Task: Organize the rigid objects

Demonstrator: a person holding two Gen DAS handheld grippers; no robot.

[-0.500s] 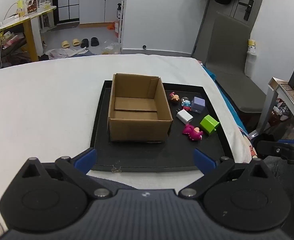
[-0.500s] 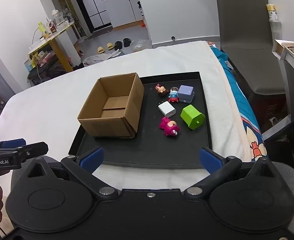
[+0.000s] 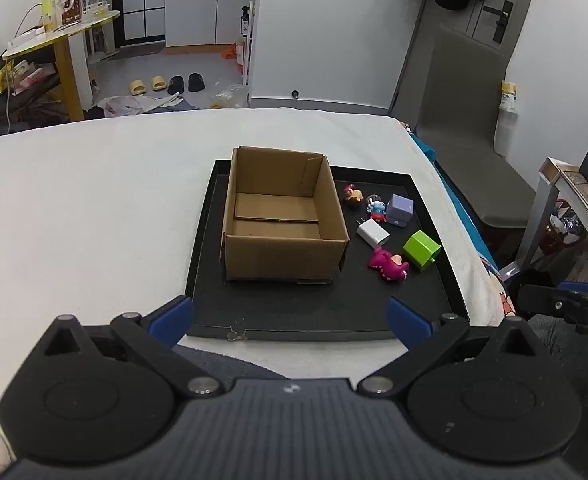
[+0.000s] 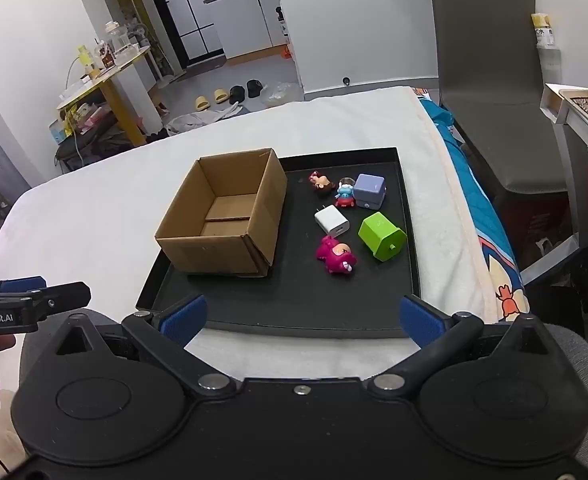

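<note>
A black tray (image 4: 407,240) lies on a white-covered bed (image 3: 94,208). An open, empty cardboard box (image 4: 214,256) stands on the tray's left half. To its right lie six small things, none touching the box: a brown figurine (image 4: 321,181), a blue-and-red figurine (image 4: 345,195), a lilac cube (image 4: 369,191), a white charger (image 4: 331,221), a green block (image 4: 382,237) and a magenta dinosaur toy (image 4: 335,255). The tray's near strip is bare. The left gripper (image 3: 290,318) and right gripper (image 4: 299,316) hover before the tray's near edge, fingers spread wide, holding nothing. A grey chair (image 4: 489,80) stands beyond the bed's right edge. The left gripper's side reads "enRobot.AI".
</note>
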